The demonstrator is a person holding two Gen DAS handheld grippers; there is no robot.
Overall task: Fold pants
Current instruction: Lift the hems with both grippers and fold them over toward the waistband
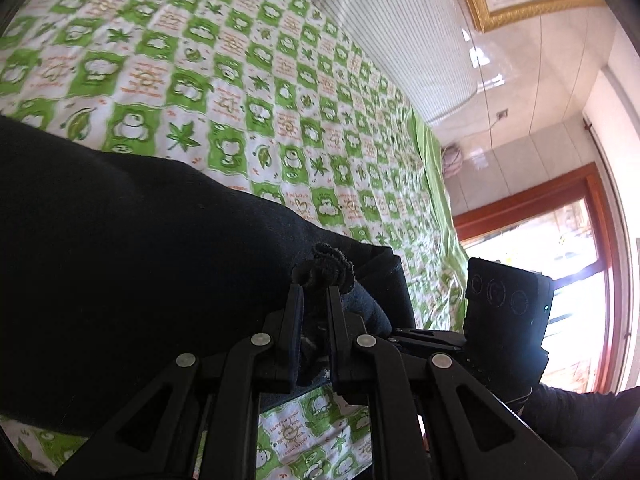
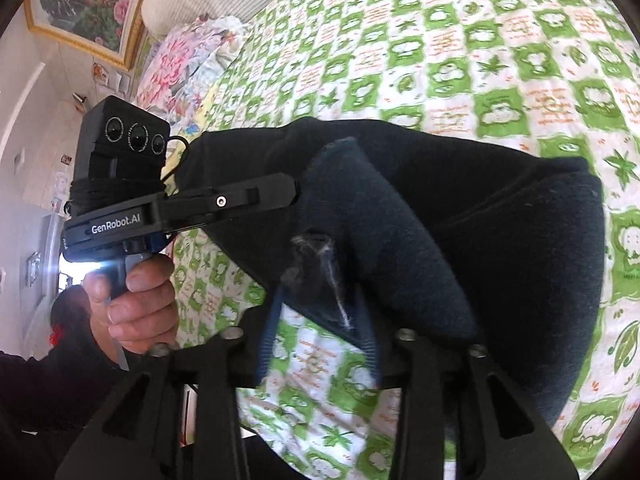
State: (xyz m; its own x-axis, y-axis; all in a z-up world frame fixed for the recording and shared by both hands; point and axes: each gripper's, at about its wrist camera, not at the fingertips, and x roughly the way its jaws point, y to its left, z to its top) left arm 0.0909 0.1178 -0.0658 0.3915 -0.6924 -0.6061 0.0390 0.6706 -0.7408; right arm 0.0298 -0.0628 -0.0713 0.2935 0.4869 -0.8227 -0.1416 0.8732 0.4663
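The left tongs (image 1: 316, 292) are squeezed almost shut on a bunched bit of the black pants (image 1: 120, 260), low in the middle of the left view. The pinched cloth sticks up in a little ruffle above the tips. From there the pants spread out to the left side of the picture as a big dark shape lying on the bed (image 1: 240, 80).

In the right view, the right tongs (image 2: 320, 300) stand partly wide, and their two blurry fingers (image 2: 272, 320) do not look pressed together. A fold of the pants (image 2: 480, 240) with a loose grey thread hangs between them. I cannot tell if the pads still touch it. The pants fill the middle and right of this picture. Their far edge is a curved line across the middle, with a hem seam on the right.

The other tool, with a hand (image 2: 136, 304) on its grip, pokes into the pants from the left.

The bed sheet is green and white squares. There is lots of bare sheet above the pants in both views. The bed ends at a striped headboard (image 1: 400, 20), top right in the left view. A flowery pillow (image 2: 180, 64) lies at the upper left in the right view, under a gold picture frame (image 2: 132, 40).
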